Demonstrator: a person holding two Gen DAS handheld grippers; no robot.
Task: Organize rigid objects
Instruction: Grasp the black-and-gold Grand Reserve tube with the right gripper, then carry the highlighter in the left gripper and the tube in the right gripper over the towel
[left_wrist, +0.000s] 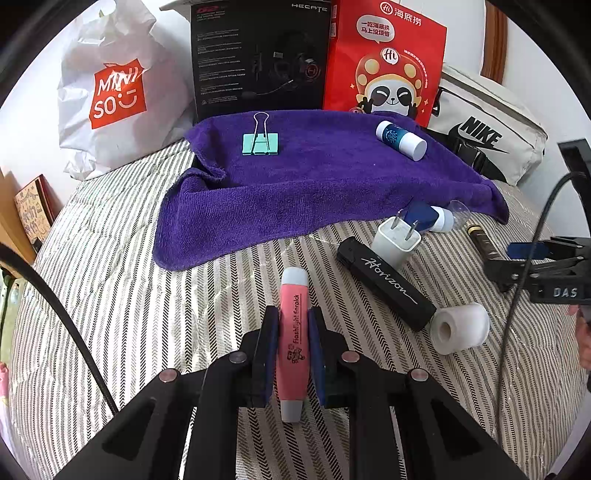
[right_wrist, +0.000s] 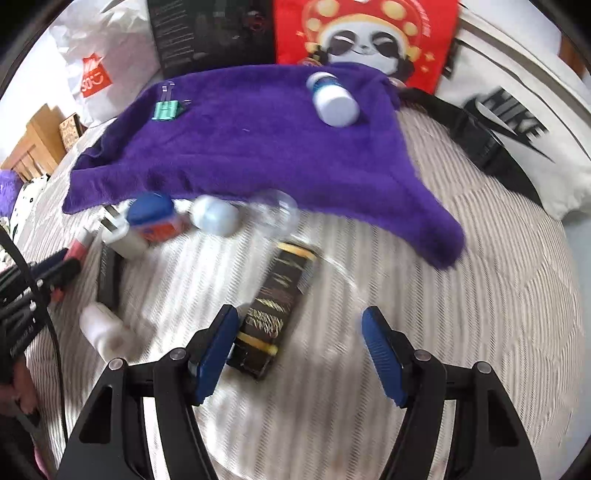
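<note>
The left tongs (left_wrist: 293, 350) pinch the pink highlighter (left_wrist: 293, 332) near its middle, likely bound for the far purple towel (left_wrist: 314, 184), while the right tongs (right_wrist: 299, 350) hang spread above the black tube (right_wrist: 275, 306) on the bed (left_wrist: 110, 295).

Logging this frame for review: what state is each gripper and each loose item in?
left gripper: shut on pink highlighter
right gripper: open, empty
binder clip: on purple towel, one handle up
blue-white bottle: lying on towel
white charger: prongs up, on bedspread
black Horizon case: lying flat
dark gold-patterned box: lying by the right gripper's left finger
</note>
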